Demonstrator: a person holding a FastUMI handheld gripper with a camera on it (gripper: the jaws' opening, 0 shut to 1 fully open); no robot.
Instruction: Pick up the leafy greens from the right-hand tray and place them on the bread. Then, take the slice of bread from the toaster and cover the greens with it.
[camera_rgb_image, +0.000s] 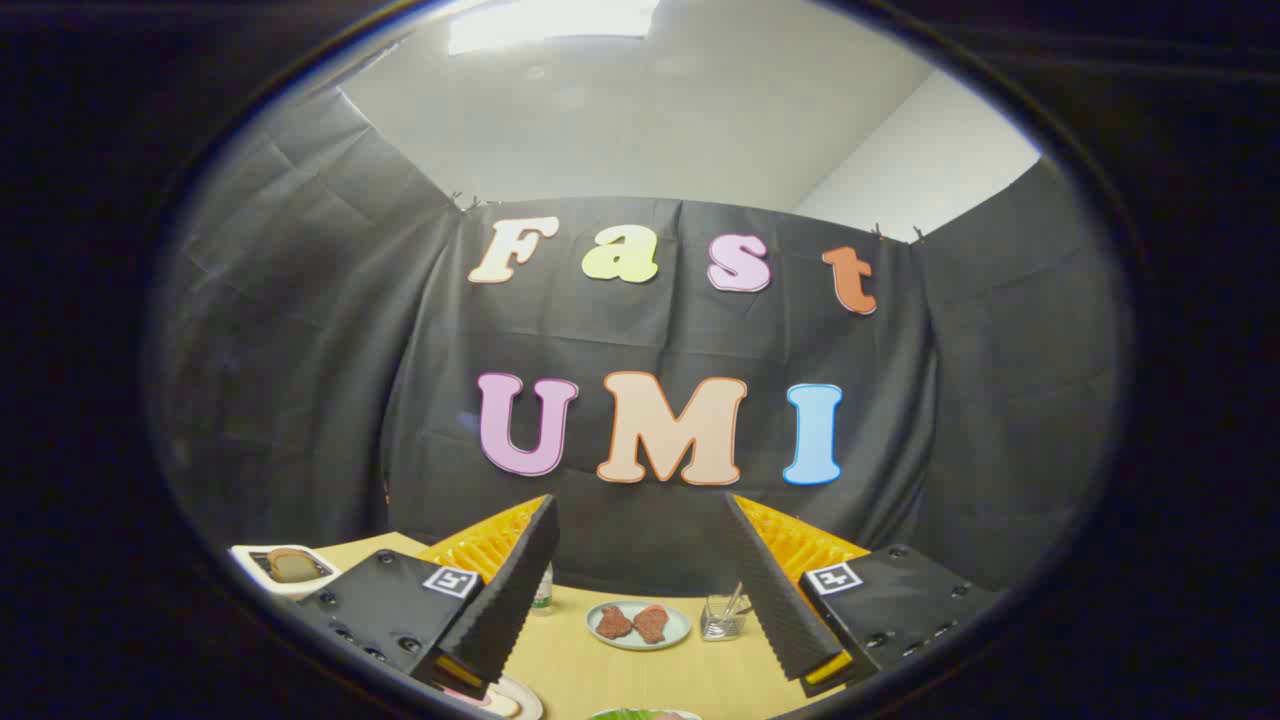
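Gripper raised above the yellow table, fingers spread wide, nothing between them. No step appears done: the bread slice stands in the white toaster, left of the fingers. A sliver of leafy greens shows nearest the gripper; the meat plate lies beyond it, a small glass jar beside.

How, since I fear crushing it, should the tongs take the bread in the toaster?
Probably by the crusted top edge of the bread, which rises from the toaster slot. Come straight down from above, with one finger on each flat face. The tongs are open now, holding nothing.
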